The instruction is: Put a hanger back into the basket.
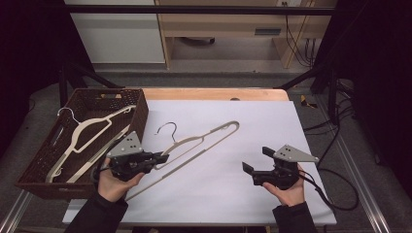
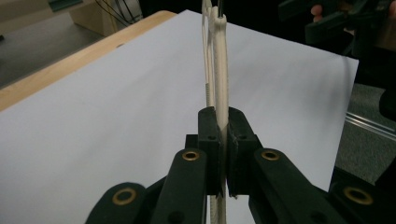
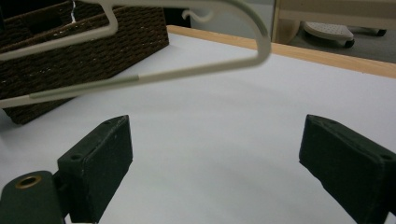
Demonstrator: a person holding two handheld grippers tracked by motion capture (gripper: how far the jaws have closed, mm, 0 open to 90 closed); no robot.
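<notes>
Left gripper: the black two-jaw left gripper (image 1: 158,158) is clamped on the lower bar of a cream plastic clothes hanger with a thin metal hook (image 1: 194,143). In the left gripper view you can see the bar pinched tight between the two jaws, gripper (image 2: 223,135), hanger running straight away from the camera (image 2: 219,70).

Right gripper: the black right gripper (image 1: 256,160) is wide open, nothing in it. It sits in the person's right hand (image 1: 291,191) over the right part of the sheet, well apart from the hanger. From its own camera, gripper (image 3: 215,158), the jaws stand far apart, with the hanger's rounded end (image 3: 252,46) up ahead of them.

Hanger: over the middle of the white sheet covering the wooden table (image 1: 272,184), slanted, hook toward the far side, one end reaching up-right. Looks lifted off the sheet in the right gripper view, but how much of it touches, can't tell.

Basket: dark brown woven basket (image 1: 141,104) at the left edge of the table, just beside the left hand (image 1: 114,184). There's a second cream hanger (image 1: 85,133) lying inside it, leaning against the walls.

Background: light wooden furniture (image 1: 228,24) and some cables on the floor behind the table.
</notes>
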